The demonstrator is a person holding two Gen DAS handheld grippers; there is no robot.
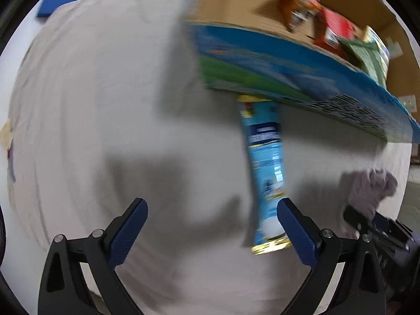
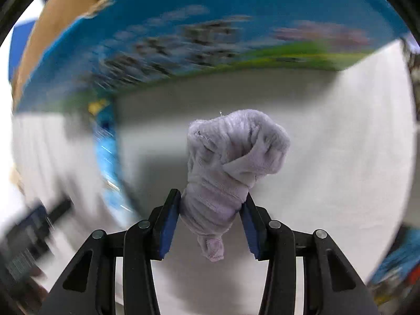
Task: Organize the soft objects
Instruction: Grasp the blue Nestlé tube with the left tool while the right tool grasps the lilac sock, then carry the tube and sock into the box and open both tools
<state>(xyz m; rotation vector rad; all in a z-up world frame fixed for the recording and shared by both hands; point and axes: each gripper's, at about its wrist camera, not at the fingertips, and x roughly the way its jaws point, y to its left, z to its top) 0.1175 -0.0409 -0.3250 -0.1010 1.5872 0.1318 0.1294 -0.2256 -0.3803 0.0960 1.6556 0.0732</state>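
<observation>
Step in hand: carrying a soft item toward the box; a judgement from how the lavender cloth (image 2: 231, 168) hangs in the right tool above the sheet, not yet set down anywhere.
Left tool (image 1: 212, 233): spread wide, nothing between its blue pads (image 1: 128, 233); it hovers over the pale sheet-covered worktop (image 1: 92, 105). The right-hand pad overlaps the blue tube in the picture, but whether they touch cannot be told.
Blue tube (image 1: 265, 173): a long light-blue printed pack lying on the sheet, one end tucked at the foot of the box, the other, gold-rimmed end nearest the left tool.
Cardboard box (image 1: 236, 5): open-topped, blue and green print on its outer wall, sitting on the sheet; red, orange and green packets already lie inside. Both views are blurred, so the print is unreadable.
Right tool (image 2: 210, 218): closed down on the lower part of the bunched cloth, which bulges above the pads with a small tail drooping below. It shows at the far right of the left wrist view too, near the box's front wall.
Next move, as I judge it: lift the cloth over the box's near wall, find a free spot beside the packets, then let the pads part. The risk is a fold snagging on the rim.
</observation>
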